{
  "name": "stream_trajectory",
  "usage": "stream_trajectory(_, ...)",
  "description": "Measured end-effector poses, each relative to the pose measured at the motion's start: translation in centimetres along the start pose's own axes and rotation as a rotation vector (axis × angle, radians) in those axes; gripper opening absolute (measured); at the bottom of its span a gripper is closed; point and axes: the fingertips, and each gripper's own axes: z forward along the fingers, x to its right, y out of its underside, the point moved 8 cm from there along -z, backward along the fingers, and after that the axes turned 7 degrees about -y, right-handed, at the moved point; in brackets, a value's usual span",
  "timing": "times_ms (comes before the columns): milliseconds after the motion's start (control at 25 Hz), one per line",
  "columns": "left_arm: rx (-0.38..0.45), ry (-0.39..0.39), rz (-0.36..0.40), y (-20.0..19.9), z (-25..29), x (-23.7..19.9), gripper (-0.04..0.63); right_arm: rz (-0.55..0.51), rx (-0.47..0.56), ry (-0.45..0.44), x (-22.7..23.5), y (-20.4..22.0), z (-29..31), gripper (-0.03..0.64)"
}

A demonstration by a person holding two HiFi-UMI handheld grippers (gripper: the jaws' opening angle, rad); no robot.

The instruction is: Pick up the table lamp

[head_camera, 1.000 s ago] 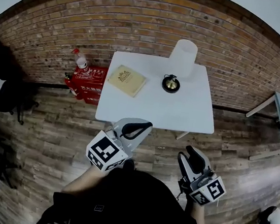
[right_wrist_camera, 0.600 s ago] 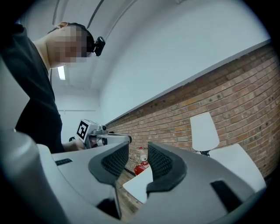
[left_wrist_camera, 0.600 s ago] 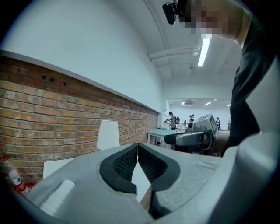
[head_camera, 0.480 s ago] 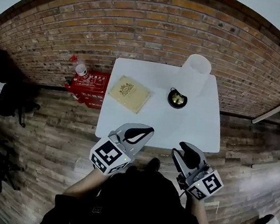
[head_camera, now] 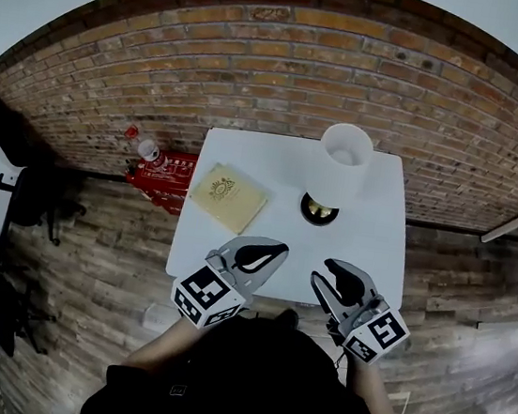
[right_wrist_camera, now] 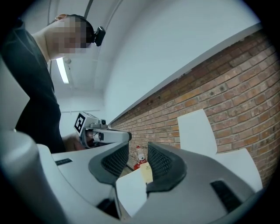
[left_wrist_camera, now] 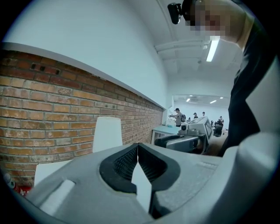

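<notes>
Both grippers are arriving at the near edge of the table [head_camera: 370,263], which was further ahead a second ago. The left gripper [head_camera: 277,249] is riding with its jaws tip to tip, nothing between them. The table lamp [head_camera: 339,165] is standing upright toward the far side, untouched. The right gripper [head_camera: 324,274] is carrying its jaws apart and empty. I'm judging this as the approach; next I'm reaching across to bracket the lamp.

Office: brick wall [head_camera: 258,69], black chairs [head_camera: 37,201]
</notes>
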Motion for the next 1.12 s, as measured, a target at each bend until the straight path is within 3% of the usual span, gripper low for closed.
stream_trajectory(200, -0.020, -0.004, -0.002, 0.6, 3.4, 1.7, 0.009, 0.036, -0.034, -0.014, 2.4, 2.7, -1.9, 0.138)
stream_trajectory(480, -0.091, -0.016, 0.006, 2.2, 5.5, 0.7, 0.009, 0.088, -0.027, 0.062, 4.4, 6.2, -0.9, 0.138)
stream_trajectory(680, -0.073, -0.054, 0.057, 2.3, 6.7, -0.3, 0.009, 0.070, -0.043, 0.075, 6.6, 6.7, 0.7, 0.137)
stream_trajectory(880, -0.068, -0.075, 0.051, 4.0, 8.3, -2.4, 0.009, 0.022, -0.016, 0.100, 8.7, 7.4, 2.1, 0.131)
stream_trajectory(1120, -0.037, -0.127, 0.041, 7.4, 10.4, -4.9, 0.009, 0.074, -0.018, 0.127, 11.6, 11.3, 3.3, 0.130)
